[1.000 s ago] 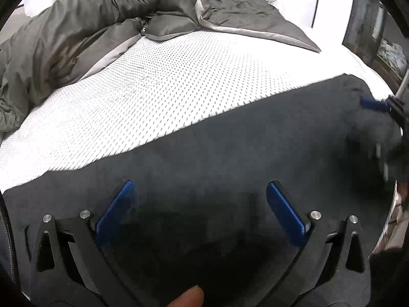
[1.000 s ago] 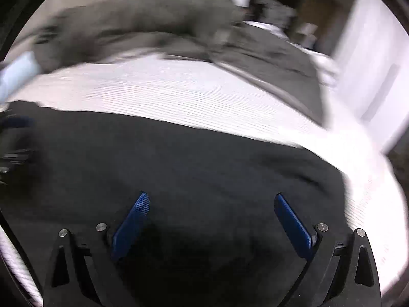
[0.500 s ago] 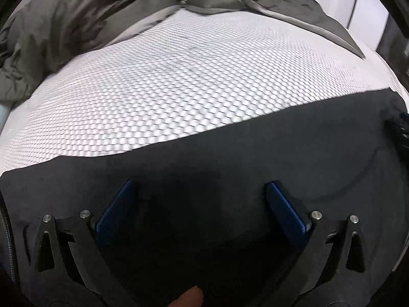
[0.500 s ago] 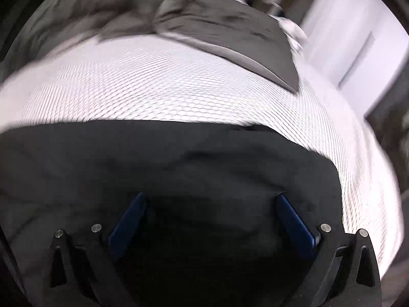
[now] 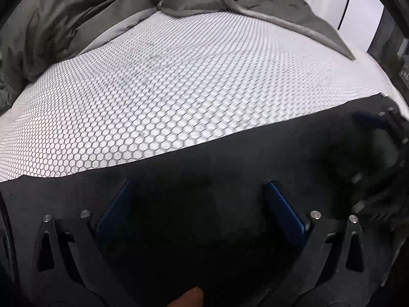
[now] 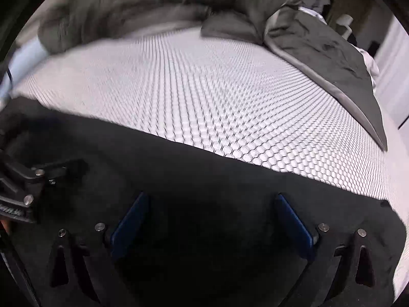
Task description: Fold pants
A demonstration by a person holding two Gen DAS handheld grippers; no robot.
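The left gripper [image 5: 198,202] is being held low with its two blue-padded fingers [image 5: 115,208] spread wide apart, nothing being clamped between them. A fingertip of the person's hand [image 5: 190,302] is being shown at the bottom edge of the left wrist view. The right gripper [image 6: 212,220] is likewise being held with its blue fingers [image 6: 294,223] set wide apart. Each gripper is being seen, blurred, at the edge of the other's view, the two being kept side by side.
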